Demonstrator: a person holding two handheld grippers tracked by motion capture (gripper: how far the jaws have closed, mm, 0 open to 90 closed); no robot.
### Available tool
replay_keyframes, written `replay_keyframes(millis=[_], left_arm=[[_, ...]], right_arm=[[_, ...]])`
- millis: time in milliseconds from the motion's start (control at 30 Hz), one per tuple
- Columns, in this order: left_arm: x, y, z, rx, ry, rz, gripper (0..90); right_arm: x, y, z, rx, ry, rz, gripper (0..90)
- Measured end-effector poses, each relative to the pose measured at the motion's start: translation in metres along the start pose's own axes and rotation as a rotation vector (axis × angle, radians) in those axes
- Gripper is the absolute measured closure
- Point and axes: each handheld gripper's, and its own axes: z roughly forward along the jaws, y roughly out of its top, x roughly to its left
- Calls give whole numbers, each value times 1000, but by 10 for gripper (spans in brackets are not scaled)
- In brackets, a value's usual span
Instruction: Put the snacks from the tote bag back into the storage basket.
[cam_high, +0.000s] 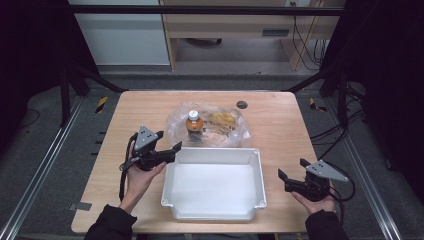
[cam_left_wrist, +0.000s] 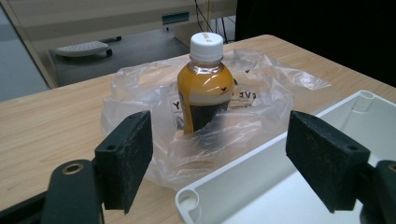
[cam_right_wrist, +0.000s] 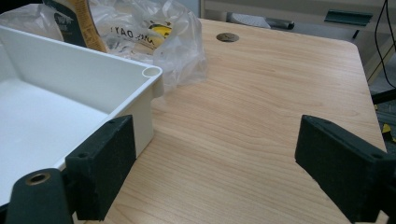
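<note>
Lining up on the bottle (cam_left_wrist: 205, 81) is judged the step in hand: left gripper (cam_high: 169, 143), jaws spread wide and empty, is aimed at it from near the tray's (cam_high: 257, 172) far-left corner. Right gripper (cam_high: 291, 170) is held wide, idle, off the tray's right wall. Tray is empty. Beyond its far wall, the bottle stands upright in a clear plastic bag (cam_high: 227, 131). Next: an advance, jaws closed round the bottle's body clear of film.
</note>
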Motion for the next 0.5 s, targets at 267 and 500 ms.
replay_keyframes(millis=[267, 500], left_arm=[[-5, 10, 5, -5, 2, 13, 232], [-7, 17, 10, -14, 6, 18, 239]], right_arm=[[0, 0, 0, -2, -2, 0, 127], [0, 0, 0, -1, 0, 1, 127]])
